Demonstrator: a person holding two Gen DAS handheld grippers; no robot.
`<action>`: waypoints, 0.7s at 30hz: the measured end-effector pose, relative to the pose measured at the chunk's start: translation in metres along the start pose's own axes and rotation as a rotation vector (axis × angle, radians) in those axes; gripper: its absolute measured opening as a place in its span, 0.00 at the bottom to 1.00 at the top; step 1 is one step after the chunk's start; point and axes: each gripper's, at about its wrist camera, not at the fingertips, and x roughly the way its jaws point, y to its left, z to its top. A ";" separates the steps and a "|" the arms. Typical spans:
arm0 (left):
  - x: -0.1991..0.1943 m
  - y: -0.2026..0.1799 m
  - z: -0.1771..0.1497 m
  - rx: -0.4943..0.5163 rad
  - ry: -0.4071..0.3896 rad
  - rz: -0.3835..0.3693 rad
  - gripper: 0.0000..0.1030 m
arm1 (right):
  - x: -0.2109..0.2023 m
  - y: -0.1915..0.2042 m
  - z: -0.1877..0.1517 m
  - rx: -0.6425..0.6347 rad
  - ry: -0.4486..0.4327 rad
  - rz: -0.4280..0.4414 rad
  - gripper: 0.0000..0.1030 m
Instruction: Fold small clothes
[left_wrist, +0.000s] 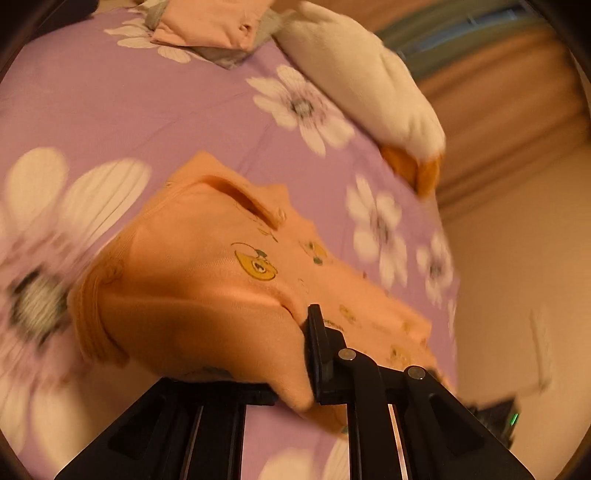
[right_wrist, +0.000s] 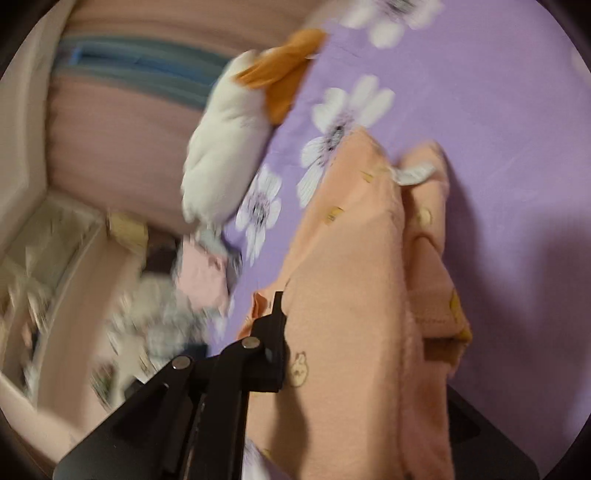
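Note:
A small peach garment (left_wrist: 207, 280) with yellow cartoon prints hangs over the purple flowered bedsheet (left_wrist: 129, 110). My left gripper (left_wrist: 295, 373) is shut on one edge of it; cloth bunches over the left finger and hides it. In the right wrist view the same peach garment (right_wrist: 351, 295) drapes between the fingers, and my right gripper (right_wrist: 354, 354) is shut on it; its right finger is mostly hidden under the cloth. A white label (right_wrist: 413, 173) shows at the garment's far end.
A white plush toy with an orange part (left_wrist: 369, 85) lies at the bed's edge, also in the right wrist view (right_wrist: 229, 140). Folded pink and grey clothes (left_wrist: 210, 29) sit on the sheet, also in the right wrist view (right_wrist: 203, 273). Curtains and floor lie beyond the bed.

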 end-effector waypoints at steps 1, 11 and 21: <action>-0.006 0.004 -0.015 0.044 0.008 0.011 0.14 | -0.010 0.001 -0.010 -0.031 0.028 -0.026 0.09; -0.037 0.058 -0.021 0.033 0.067 0.225 0.20 | -0.079 -0.065 -0.048 0.054 0.112 -0.249 0.19; -0.057 0.051 0.024 0.029 -0.068 0.154 0.33 | -0.099 -0.032 0.015 -0.067 -0.020 -0.269 0.69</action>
